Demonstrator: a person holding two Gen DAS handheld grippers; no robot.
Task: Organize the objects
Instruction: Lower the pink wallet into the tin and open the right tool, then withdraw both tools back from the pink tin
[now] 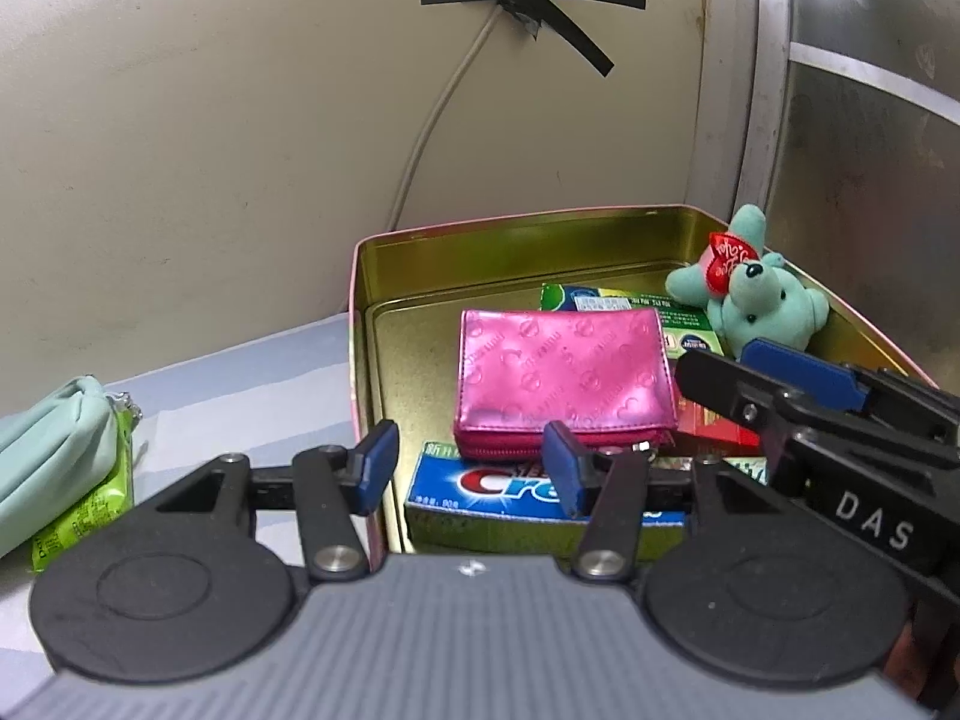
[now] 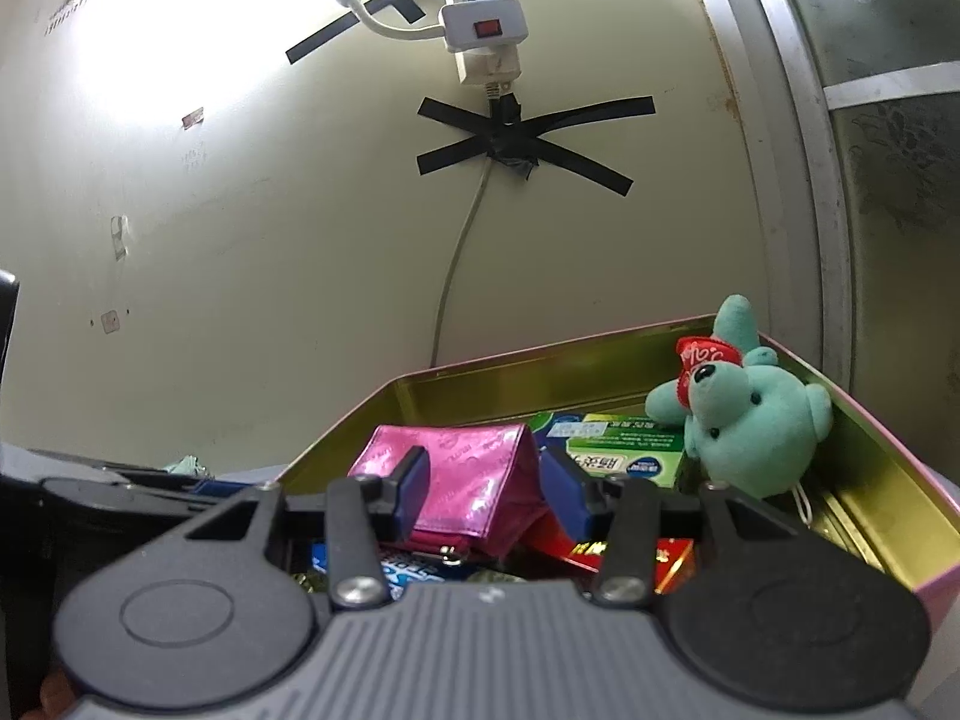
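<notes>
against a cream wall [image 1: 210,120], with black tape [image 1: 528,6] crossing over a white cable [image 1: 432,126] and a power strip [image 2: 480,18] higher up in the right view. below, a pale blue cloth [image 1: 240,384] over the table. on it, at right, an open gold tin [image 1: 384,372] with a pink rim, holding most of the task's things. inside, along the near wall, a blue toothpaste box [image 1: 480,492], partly under a glossy pink wallet [image 1: 558,378] lying flat at the tin's middle. behind the wallet, a green-and-white box [image 1: 600,300] against the far side. in the far right corner, a teal plush bear [image 1: 762,300] with a red heart tag, leaning on the tin wall. beside the wallet to the right, a red box [image 1: 714,420], mostly hidden. outside the tin, at far left on the cloth, a mint pouch [image 1: 54,456] lying over a lime green packet [image 1: 84,516].

left gripper [image 1: 471,471] over the tin's near left corner, jaws parted, nothing pinched between the blue pads, toothpaste box seen past them. right gripper [image 2: 492,495] just beside it over the tin's near edge, jaws likewise apart, the wallet showing between the pads but no pad seen pressing on it. in the left view, right gripper's blue pad [image 1: 798,366] near the bear.
</notes>
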